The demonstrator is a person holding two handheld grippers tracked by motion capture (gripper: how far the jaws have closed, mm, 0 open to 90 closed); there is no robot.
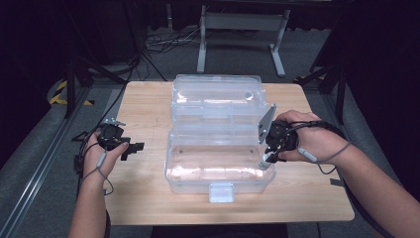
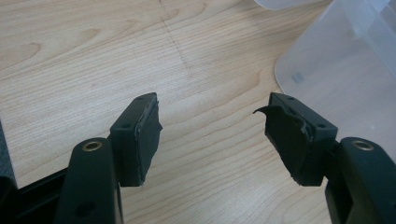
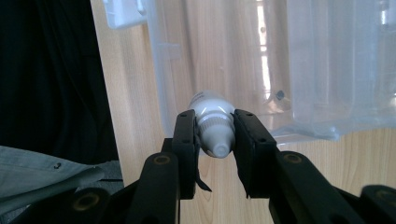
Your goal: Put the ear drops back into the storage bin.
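Right gripper (image 3: 215,140): a small white bottle (image 3: 212,122) is clamped between the two black jaws. The pads are pressed on the bottle's neck from both sides.
Bottle look: it is white, with a ridged cap and a narrow tip. The tip is pointed back at the camera in the right gripper view. The body is pointed away, toward the box.
Bottle place: in the high view the bottle (image 1: 266,159) is seen at about 3 o'clock from the middle of the table, just at the right end of the clear plastic box (image 1: 218,171).
Right hand (image 1: 302,139): the right gripper (image 1: 270,157) is held at the right side of the box, with its jaws pointed down toward 7 o'clock.
Left gripper (image 2: 212,133): the jaws are kept wide apart. Nothing is held between them. Only bare wood is seen in the gap.
Left gripper place: in the high view it (image 1: 133,148) is held at about 9 o'clock on the table, near the box but apart from it.
Box: it is see-through and its lid (image 1: 215,94) is open, tipped back toward 12 o'clock. A white latch (image 1: 221,192) is seen on its front at 6 o'clock.
Table (image 1: 143,101): light wood.
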